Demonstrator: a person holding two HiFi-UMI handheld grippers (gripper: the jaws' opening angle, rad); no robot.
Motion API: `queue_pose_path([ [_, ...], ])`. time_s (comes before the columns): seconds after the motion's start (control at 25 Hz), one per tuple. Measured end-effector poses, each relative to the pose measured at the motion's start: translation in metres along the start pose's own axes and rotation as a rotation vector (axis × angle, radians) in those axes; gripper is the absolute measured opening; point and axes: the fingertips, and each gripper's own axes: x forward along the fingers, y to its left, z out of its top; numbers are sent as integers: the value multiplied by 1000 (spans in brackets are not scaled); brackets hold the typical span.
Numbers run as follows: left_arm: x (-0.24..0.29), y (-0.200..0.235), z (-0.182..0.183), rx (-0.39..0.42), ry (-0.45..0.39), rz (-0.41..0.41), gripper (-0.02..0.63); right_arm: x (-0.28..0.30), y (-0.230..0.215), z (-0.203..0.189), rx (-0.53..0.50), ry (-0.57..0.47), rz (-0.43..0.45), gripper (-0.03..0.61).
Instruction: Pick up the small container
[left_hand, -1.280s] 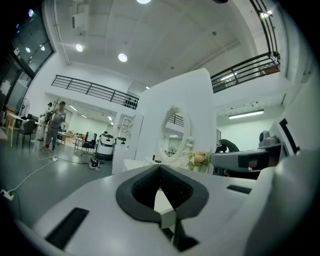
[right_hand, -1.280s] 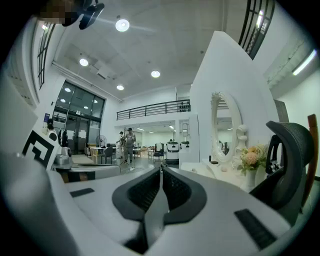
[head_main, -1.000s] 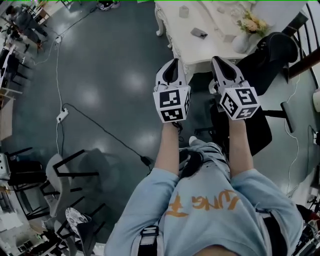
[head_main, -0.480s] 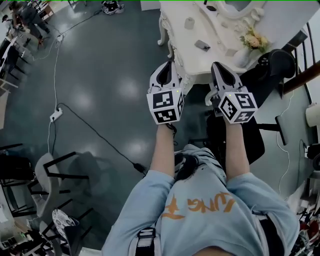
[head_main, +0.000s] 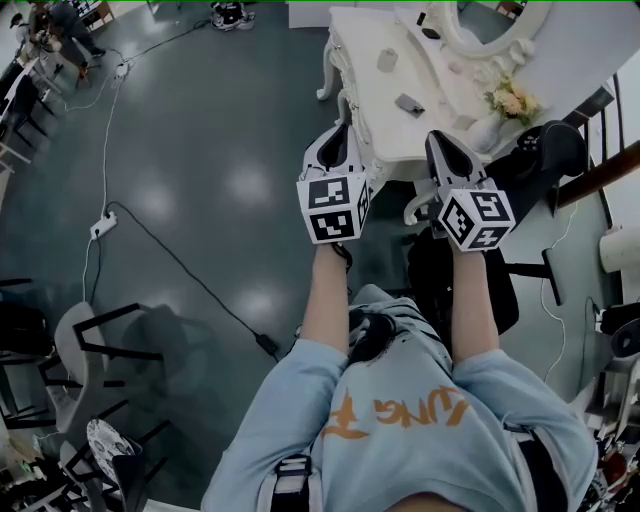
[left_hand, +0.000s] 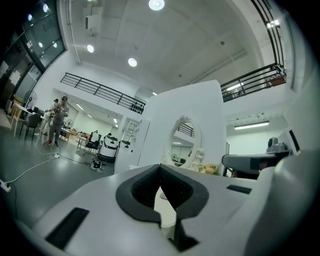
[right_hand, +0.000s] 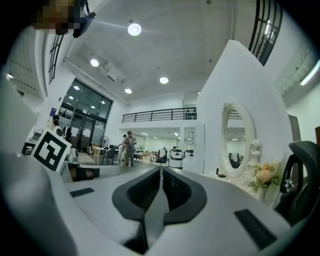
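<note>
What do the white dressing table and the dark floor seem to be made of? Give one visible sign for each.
Dressing table: probably painted wood with a smooth satin white finish. Its carved, curving legs suggest this, though moulded resin is possible.
Floor: likely polished concrete or a resin coating, glossy dark grey. It mirrors the ceiling lights as soft bright patches.

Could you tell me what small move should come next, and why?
Probably move the right gripper forward over the table, opening it: both it and the left gripper are shut and empty near its edge, with the small container farther back.
</note>
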Motion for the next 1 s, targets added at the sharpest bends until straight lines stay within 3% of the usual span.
queue_pose_path([
  [0.6, 31, -12, -15, -49, 46, -86, 21, 5, -23, -6, -26, 41, -49, 37],
  [1.0, 52, 22, 3, 28, 27, -11, 21, 63, -24, -5, 51, -20, 38, 37],
])
